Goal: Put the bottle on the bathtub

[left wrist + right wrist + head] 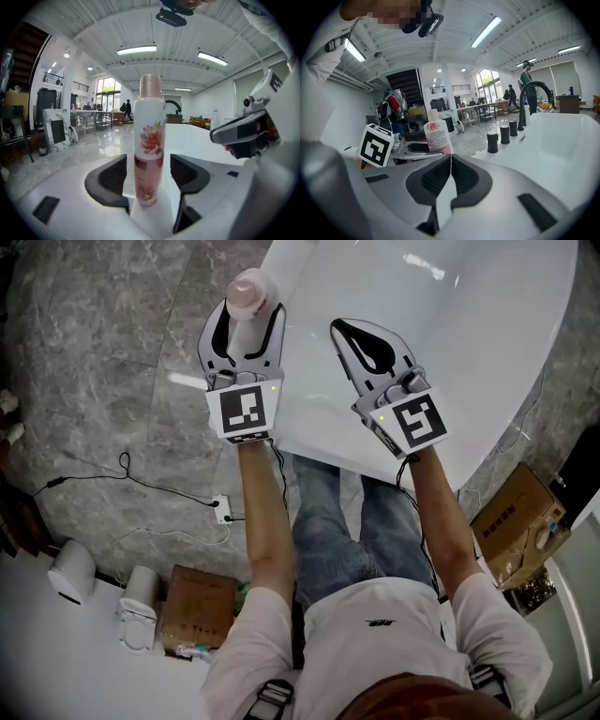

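Observation:
A white bottle (247, 306) with a pink cap and a flower print stands upright at the left edge of the white bathtub (441, 352). My left gripper (249, 317) is open around it. In the left gripper view the bottle (149, 140) sits between the two black pads (115, 176) with a narrow gap on each side, and the bathtub rim (197, 136) runs away behind it. My right gripper (356, 330) hovers over the rim to the right, shut on nothing. The right gripper view shows its jaws (451, 161) pressed together, with the bottle (437, 136) beyond on the left.
A black faucet (529, 101) and black knobs (492, 141) stand on the tub's far rim. On the grey marble floor lie a power strip with cable (222, 509), a cardboard box (197, 606) and white devices (70, 570). Another box (516, 521) sits at the right.

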A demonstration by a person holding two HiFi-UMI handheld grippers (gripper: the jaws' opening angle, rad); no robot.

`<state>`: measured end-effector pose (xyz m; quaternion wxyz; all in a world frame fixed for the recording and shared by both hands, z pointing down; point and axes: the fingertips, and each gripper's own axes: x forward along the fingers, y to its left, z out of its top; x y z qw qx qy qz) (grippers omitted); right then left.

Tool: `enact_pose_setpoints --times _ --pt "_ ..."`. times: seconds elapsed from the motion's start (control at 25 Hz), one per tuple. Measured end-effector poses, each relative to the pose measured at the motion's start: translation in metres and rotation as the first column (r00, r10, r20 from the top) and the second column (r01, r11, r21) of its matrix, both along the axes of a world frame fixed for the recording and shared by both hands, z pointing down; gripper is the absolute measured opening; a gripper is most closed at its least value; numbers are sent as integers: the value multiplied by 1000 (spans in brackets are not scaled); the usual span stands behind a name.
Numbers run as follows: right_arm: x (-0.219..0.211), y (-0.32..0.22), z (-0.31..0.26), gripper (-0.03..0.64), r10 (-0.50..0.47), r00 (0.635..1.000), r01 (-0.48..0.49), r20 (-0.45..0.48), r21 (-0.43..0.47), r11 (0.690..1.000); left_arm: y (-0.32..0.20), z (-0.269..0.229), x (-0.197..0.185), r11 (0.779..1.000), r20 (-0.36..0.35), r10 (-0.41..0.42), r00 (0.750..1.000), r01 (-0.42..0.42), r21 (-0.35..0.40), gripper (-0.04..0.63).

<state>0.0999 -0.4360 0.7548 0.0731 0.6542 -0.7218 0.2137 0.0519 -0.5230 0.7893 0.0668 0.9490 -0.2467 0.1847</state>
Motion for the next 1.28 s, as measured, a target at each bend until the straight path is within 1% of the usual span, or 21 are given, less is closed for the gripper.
enact_pose_setpoints --times 0.28,0.36,0.48,0.72,0.84,1.04,1.28 --pt "-6 13 -23 -3 -22 999 22 -25 1 1000 23 -21 -26 999 1 -45 999 45 -23 275" --pt "-8 19 -35 -4 -30 999 30 -33 -2 1000 33 -33 -36 998 -3 -52 999 52 -39 275" --pt "-12 26 -68 -3 -44 998 44 -39 16 999 51 -62 -51 996 -23 -68 997 67 -54 265" --pt "-17 37 -137 -5 -81 994 86 -76 69 994 77 -137 -67 996 -65 -85 994 83 -21 188" --pt "-19 47 -168 -5 -102 990 110 -97 84 990 86 -179 -68 997 -99 -77 992 77 -4 107" --pt "-30 60 -221 -5 -109 989 122 -104 131 984 100 -241 -69 998 -131 -54 990 57 24 24" --pt "-44 78 -266 -5 -95 992 106 -81 148 983 124 -299 -65 999 -183 0 983 8 41 12"
